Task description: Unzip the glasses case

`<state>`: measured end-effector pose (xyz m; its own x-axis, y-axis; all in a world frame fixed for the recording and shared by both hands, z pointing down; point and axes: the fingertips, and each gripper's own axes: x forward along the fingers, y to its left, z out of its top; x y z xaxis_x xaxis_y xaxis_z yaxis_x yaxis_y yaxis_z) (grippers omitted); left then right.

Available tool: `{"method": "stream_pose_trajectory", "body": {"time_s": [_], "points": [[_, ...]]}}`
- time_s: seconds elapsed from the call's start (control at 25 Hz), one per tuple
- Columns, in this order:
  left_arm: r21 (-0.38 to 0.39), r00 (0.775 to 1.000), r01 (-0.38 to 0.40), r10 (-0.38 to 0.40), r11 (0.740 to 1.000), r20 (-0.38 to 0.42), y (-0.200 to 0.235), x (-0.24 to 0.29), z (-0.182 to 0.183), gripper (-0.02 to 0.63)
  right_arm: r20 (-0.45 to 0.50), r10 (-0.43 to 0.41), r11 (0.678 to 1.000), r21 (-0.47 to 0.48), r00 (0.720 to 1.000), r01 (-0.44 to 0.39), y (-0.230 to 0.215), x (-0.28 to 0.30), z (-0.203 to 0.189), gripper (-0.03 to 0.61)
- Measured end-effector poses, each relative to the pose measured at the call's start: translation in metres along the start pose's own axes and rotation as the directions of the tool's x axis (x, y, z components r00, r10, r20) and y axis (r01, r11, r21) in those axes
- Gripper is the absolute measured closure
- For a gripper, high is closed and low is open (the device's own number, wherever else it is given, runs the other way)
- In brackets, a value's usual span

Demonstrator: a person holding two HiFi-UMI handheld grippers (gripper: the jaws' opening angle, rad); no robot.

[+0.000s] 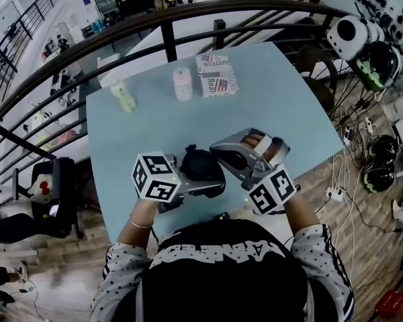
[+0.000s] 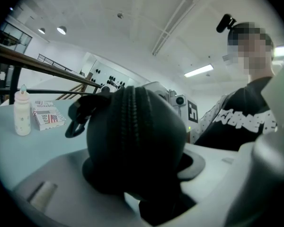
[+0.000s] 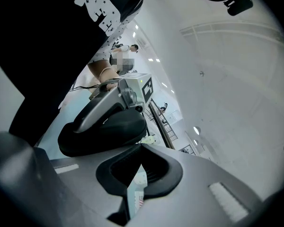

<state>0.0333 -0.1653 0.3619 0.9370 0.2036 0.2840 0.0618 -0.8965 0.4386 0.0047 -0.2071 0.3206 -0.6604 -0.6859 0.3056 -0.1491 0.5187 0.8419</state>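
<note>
Right now: pale blue rectangular table (image 1: 282, 106) beside dark railing. Left gripper (image 1: 198, 180) clamped tight round black rounded fabric glasses case (image 1: 201, 165), zip shut, raised over table's near edge. Right gripper (image 1: 219, 154): jaws pressed together, tips at case, nothing visible between.

The head view looks steeply down on the tabletop (image 1: 282, 99) from above the person. Each gripper view sits close along its own jaws, the two facing one another. All three share the case (image 1: 203, 166).
</note>
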Motion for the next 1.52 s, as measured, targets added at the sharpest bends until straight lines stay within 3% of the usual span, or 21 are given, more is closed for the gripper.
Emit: {"method": "stream_pose_trajectory", "body": {"time_s": [1.04,1.52], "points": [[0.018,0.983,0.01,-0.007,1.0,-0.181,0.003,0.005,-0.028,0.614,-0.007,0.098,0.968,-0.232,0.995,-0.096,0.01,0.009,0.004,0.572],[0.031,0.984,-0.001,0.007,1.0,-0.181,0.001,0.008,-0.034,0.614,0.014,0.087,0.976,-0.204,0.996,-0.082,0.016,0.006,0.004,0.572]]}}
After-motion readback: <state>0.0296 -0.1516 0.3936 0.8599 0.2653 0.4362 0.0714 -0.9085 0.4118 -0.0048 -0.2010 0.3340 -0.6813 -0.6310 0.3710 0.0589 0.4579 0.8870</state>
